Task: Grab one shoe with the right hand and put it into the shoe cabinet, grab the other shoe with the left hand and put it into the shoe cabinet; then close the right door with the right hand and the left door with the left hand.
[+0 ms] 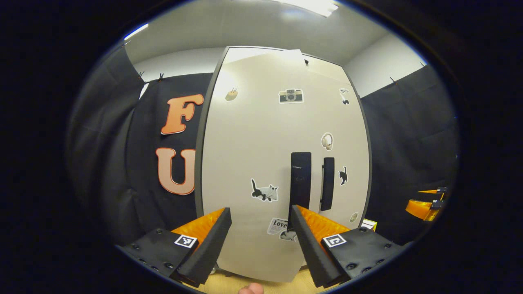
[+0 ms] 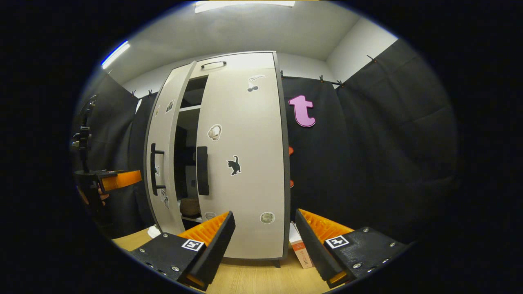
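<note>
Pale grey and tall, the sticker-covered shoe cabinet (image 2: 241, 163) stands on a light wooden bench (image 2: 253, 277). At left in the right gripper view, its left door (image 2: 161, 163) hangs ajar, leaving a dark gap; a rounded brownish shape low inside may be a shoe (image 2: 190, 207), though it is too dim to confirm. The right door (image 2: 245, 171) looks shut. So the shoes seem stowed and closing the left door appears to remain. The left gripper (image 1: 259, 228) faces that door with fingers spread, empty. The right gripper (image 2: 263, 232) is likewise parted, holding nothing. The second shoe cannot be made out.
</note>
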Tool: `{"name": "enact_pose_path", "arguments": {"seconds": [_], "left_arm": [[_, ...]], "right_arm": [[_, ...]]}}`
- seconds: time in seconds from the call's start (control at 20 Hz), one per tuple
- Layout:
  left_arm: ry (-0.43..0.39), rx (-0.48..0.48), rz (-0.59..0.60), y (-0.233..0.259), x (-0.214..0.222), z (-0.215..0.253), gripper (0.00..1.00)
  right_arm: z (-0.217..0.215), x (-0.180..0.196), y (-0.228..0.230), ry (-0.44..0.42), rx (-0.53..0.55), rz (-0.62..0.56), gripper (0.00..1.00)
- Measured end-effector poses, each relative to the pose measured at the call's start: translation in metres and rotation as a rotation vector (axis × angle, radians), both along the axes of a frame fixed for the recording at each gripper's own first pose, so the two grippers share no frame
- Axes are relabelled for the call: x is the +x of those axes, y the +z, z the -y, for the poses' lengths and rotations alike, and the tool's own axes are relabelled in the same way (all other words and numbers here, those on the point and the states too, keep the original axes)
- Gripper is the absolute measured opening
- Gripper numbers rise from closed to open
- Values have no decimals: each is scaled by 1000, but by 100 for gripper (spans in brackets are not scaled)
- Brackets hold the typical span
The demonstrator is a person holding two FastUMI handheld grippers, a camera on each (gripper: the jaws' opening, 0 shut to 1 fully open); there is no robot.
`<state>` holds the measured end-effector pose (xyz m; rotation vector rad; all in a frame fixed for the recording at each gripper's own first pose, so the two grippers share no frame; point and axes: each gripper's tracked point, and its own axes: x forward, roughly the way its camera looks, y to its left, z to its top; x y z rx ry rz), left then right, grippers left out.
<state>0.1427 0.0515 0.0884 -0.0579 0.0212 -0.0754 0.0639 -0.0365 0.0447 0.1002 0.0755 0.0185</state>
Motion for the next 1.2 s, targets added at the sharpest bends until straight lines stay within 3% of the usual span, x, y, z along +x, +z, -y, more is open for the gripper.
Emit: {"name": "enact_pose_path", "arguments": {"seconds": [0.45,0.8,1.0,1.2], "left_arm": [[-23,-15,-31,-9,49,21,94],[-17,-16,-49,-14,87,33,99],[-4,-12,-37,-16,98,36,94],[-1,-22,-30,-18,105,36,97]], "right_arm": [[22,-16,-10,-45,4,-17,92],[21,-14,-15,-33,7,-29,92],[19,-12,-14,-19,1,-29,92],[19,-10,-12,-11,4,-24,92]]}}
